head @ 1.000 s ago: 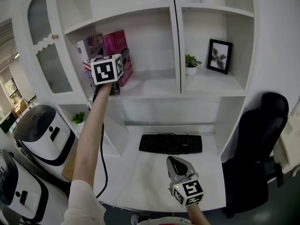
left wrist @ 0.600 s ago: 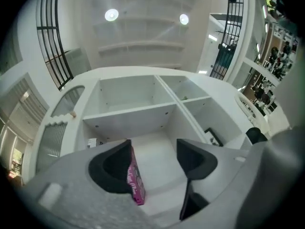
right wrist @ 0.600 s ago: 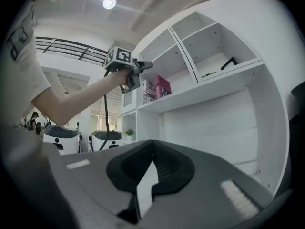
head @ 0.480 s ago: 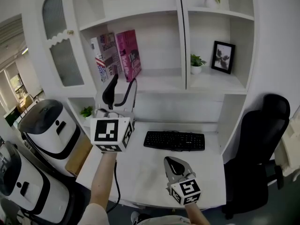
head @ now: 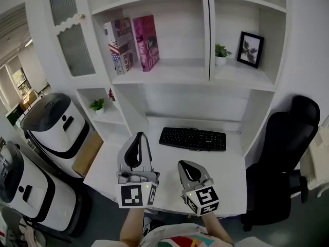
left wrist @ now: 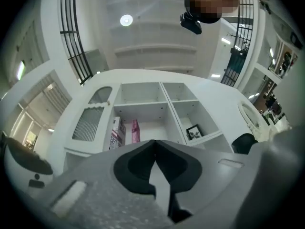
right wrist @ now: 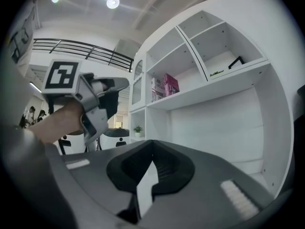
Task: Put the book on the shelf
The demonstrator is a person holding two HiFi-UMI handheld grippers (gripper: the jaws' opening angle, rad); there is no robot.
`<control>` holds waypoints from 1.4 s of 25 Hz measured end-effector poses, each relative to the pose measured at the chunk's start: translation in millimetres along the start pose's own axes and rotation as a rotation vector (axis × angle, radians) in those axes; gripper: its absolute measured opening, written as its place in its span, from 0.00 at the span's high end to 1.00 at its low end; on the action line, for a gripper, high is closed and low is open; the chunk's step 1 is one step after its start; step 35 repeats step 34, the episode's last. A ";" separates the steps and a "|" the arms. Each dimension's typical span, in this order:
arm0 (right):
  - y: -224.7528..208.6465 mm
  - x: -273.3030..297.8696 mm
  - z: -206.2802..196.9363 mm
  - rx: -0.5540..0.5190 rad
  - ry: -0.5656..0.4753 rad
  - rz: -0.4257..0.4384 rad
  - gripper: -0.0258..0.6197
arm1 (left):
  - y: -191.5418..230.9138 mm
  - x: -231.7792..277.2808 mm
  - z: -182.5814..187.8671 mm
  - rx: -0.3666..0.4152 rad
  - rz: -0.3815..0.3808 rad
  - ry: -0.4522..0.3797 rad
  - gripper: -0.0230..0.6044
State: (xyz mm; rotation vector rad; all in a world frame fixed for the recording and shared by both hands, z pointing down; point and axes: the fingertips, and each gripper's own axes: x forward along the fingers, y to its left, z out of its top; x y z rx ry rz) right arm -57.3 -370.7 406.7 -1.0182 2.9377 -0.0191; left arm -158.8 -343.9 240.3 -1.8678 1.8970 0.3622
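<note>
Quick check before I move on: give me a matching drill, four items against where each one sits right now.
Items:
1. pink book
2. keyboard
3. framed picture
4. office chair

Places:
a. right shelf compartment
b. on the desk
c. right of the desk
d. left shelf compartment

Pairs: 1-d, 2-b, 3-a, 4-c

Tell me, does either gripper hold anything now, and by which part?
Nothing is held. The left gripper has just been closing its jaws, nothing between them; the right gripper is shut and empty.
</note>
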 end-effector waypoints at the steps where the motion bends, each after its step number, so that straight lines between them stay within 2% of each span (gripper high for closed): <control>1: 1.3 -1.0 -1.3 -0.003 0.005 0.003 0.96 | -2.0 -9.9 -12.4 -0.016 0.006 0.030 0.96; 4: 4.2 -4.7 -0.2 -0.018 0.004 -0.001 0.96 | -7.7 -34.4 -47.0 -0.038 0.025 0.132 0.96; 7: 2.9 -9.2 6.1 -0.027 -0.022 -0.028 0.96 | -10.9 -46.0 -65.3 -0.034 0.024 0.180 0.96; 14: -2.7 -22.8 12.6 -0.013 -0.072 -0.070 0.96 | -19.1 -56.2 -78.9 -0.045 0.015 0.223 0.96; 35: 7.3 -26.5 3.3 0.006 -0.068 -0.058 0.96 | -24.4 -66.1 -85.6 -0.081 0.006 0.247 0.96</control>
